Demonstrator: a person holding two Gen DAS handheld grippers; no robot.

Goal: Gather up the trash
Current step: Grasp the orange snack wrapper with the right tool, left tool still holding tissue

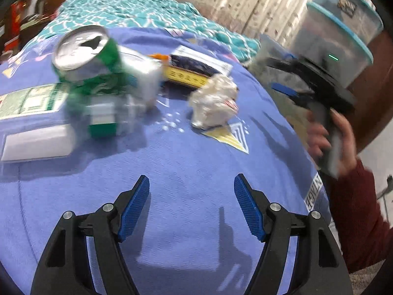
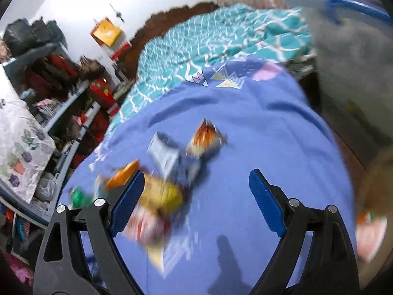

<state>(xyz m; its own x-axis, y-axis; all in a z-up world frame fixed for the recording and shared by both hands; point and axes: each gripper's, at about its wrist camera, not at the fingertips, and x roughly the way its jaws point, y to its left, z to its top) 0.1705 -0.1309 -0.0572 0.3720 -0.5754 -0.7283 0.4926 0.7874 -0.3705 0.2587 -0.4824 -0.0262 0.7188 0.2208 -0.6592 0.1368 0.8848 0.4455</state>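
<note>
In the left wrist view, trash lies on a blue bedsheet (image 1: pixel 191 162): a crushed green can (image 1: pixel 83 56), a crumpled white paper ball (image 1: pixel 213 100), a yellow and black box (image 1: pixel 194 71), a green-printed carton (image 1: pixel 29 100) and a white box (image 1: pixel 36 145). My left gripper (image 1: pixel 191 206) hovers open short of the paper ball, nothing between its fingers. At the right edge a hand (image 1: pixel 341 137) holds my right gripper (image 1: pixel 280 73). The blurred right wrist view shows the right gripper (image 2: pixel 196 196) open above a yellow wrapper (image 2: pixel 162 194), an orange wrapper (image 2: pixel 206 137) and a grey packet (image 2: pixel 164 154).
Stacked clear tubs with teal lids (image 1: pixel 343 32) stand beyond the bed's right side. A clear container with a blue handle (image 2: pixel 348 44) fills the right view's upper corner. A teal patterned blanket (image 2: pixel 208 46) covers the far bed. Cluttered shelves (image 2: pixel 61 93) line the left.
</note>
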